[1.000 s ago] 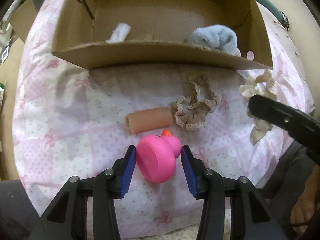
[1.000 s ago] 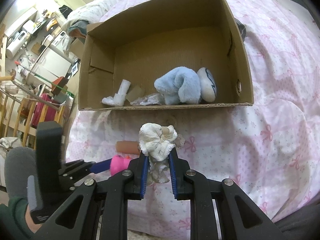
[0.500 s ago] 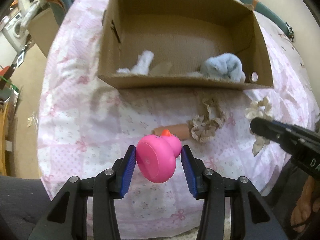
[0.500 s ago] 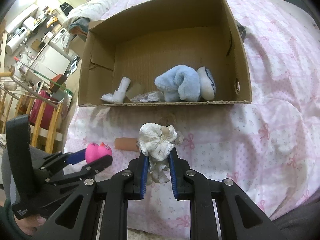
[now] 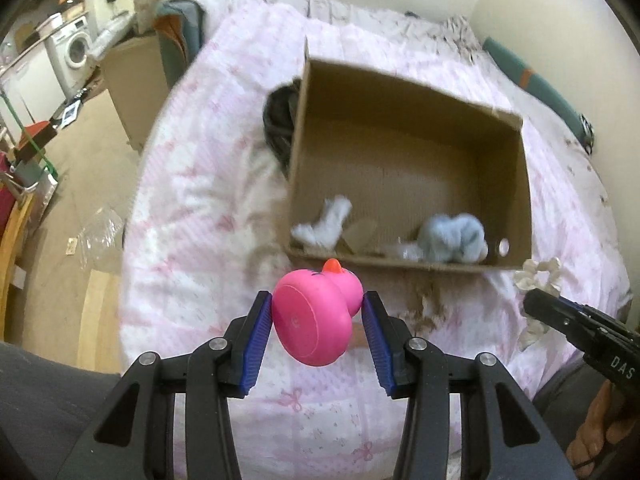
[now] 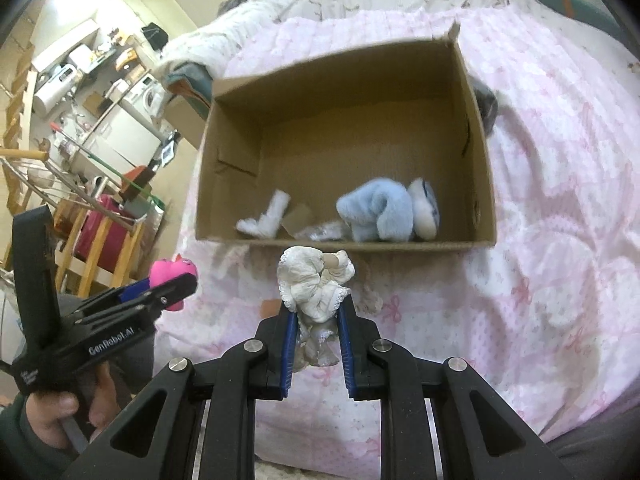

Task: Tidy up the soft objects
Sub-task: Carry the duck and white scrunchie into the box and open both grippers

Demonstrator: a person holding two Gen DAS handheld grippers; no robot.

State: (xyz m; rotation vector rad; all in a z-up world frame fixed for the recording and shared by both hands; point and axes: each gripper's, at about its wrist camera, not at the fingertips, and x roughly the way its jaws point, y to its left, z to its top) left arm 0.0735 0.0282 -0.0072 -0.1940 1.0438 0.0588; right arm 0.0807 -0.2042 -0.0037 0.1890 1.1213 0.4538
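My left gripper (image 5: 317,320) is shut on a pink rubber duck (image 5: 316,316) and holds it in the air in front of the open cardboard box (image 5: 404,152). My right gripper (image 6: 316,316) is shut on a cream lace scrunchie (image 6: 316,284), also held up in front of the box (image 6: 344,80). The left gripper with the duck (image 6: 174,274) shows at the left of the right wrist view. Inside the box lie a light blue plush toy (image 6: 380,214) and a small white soft item (image 6: 266,218). A beige scrunchie (image 5: 426,312) on the bed is partly hidden behind my left gripper.
The box sits on a bed with a pink patterned quilt (image 6: 560,220). A dark item (image 5: 280,124) lies against the box's left wall. The bed edge drops to the floor (image 5: 80,200) at the left, with furniture and a washing machine (image 5: 76,48) beyond.
Both grippers have risen with their loads, so more of the box's inside and the room shows. The duck has left the quilt and hangs higher.
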